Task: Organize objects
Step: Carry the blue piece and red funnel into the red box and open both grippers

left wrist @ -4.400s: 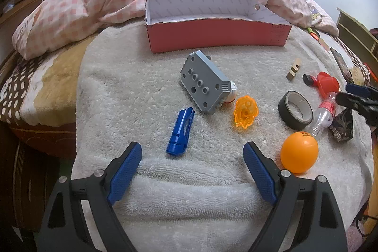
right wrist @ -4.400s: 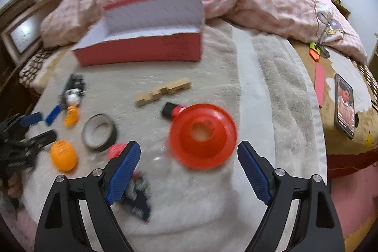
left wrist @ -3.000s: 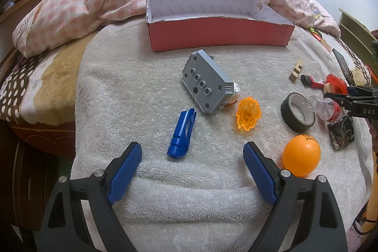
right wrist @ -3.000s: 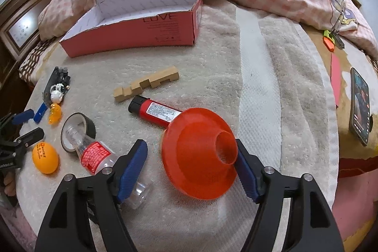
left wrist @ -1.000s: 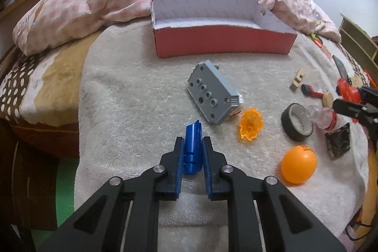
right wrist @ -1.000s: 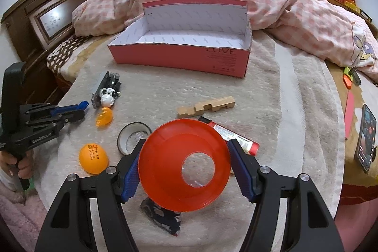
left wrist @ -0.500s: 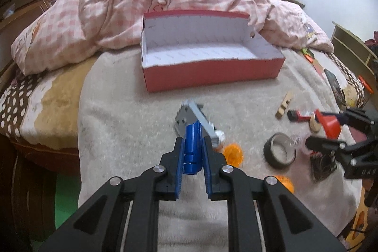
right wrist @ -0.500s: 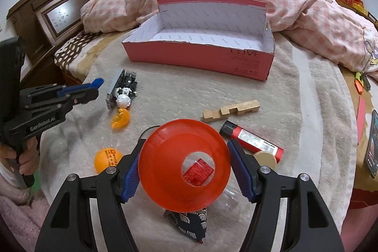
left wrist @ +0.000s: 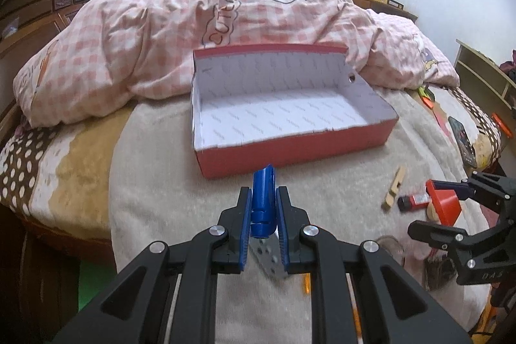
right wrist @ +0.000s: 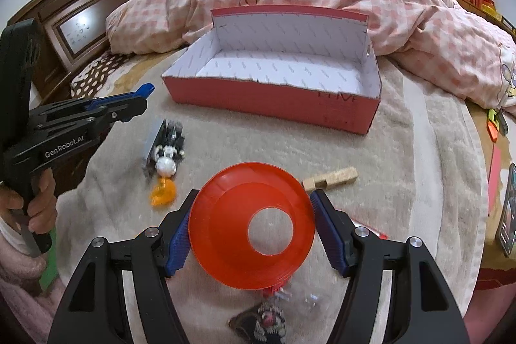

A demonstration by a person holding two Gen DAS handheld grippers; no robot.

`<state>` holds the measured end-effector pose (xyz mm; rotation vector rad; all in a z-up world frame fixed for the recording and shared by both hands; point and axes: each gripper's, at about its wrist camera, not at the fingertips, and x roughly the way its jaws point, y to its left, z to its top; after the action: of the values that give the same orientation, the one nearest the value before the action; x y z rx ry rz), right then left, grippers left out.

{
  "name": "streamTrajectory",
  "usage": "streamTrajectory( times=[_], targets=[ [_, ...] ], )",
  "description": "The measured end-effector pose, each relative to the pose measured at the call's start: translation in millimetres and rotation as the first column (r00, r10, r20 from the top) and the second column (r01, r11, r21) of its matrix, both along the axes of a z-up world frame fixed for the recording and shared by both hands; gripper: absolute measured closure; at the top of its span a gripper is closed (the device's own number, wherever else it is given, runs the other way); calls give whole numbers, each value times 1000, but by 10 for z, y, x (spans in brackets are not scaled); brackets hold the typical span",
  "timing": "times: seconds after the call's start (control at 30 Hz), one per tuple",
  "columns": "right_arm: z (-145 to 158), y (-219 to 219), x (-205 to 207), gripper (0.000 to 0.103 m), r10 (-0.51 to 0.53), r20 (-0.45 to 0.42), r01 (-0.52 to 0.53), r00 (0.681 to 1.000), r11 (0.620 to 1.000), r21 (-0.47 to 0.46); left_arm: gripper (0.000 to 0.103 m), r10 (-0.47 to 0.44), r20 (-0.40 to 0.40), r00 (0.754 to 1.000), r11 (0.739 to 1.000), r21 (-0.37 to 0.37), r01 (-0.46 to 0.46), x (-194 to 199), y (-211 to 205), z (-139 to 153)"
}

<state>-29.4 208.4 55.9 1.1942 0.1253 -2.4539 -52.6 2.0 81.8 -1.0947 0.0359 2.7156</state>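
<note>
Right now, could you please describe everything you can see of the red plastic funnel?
The red plastic funnel is a glossy, slightly translucent cone with a round hole through its narrow neck. The right gripper clamps its wide rim between blue pads, mouth facing the wrist camera, lifted above the towel-covered bed. From the left wrist view its spout points downward.

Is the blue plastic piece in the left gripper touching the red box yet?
Apart. The right wrist view shows the blue plastic piece, clamped in the left gripper, short of the red box, with blanket visible between them.
</note>
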Motion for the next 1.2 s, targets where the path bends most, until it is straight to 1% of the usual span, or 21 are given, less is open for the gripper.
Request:
streamTrajectory(
  times=[0.23, 0.47, 0.63, 0.77, 0.97, 1.2],
  targets=[
    [101, -75, -252, 34, -19, 0, 19, 1000, 999, -45, 89, -25, -11, 1000, 1000, 13, 25, -278, 53, 101],
    [226, -106, -616, 34, -50, -31, 47, 998, 997, -65, 89, -31, -18, 999, 1000, 6, 31, -609, 122, 164],
    [258, -62, -894, 34, -97, -49, 94, 994, 993, -65, 89, -28, 3, 1000, 1000, 6, 28, -882, 174, 127],
    [245, -22, -1118, 34, -124, -35, 121, 992, 990, -73, 89, -30, 25, 999, 1000, 10, 29, -1088, 214, 63],
    [203, -40, -1405, 34, -128, -35, 127, 991, 991, -37, 89, -25, 60, 998, 1000, 3, 25, -1413, 281, -17],
    [108, -121, -1874, 34, -124, -14, 124, 992, 992, 15, 89, -19, 119, 993, 1000, -13, 20, -1819, 358, -118]
  ],
)
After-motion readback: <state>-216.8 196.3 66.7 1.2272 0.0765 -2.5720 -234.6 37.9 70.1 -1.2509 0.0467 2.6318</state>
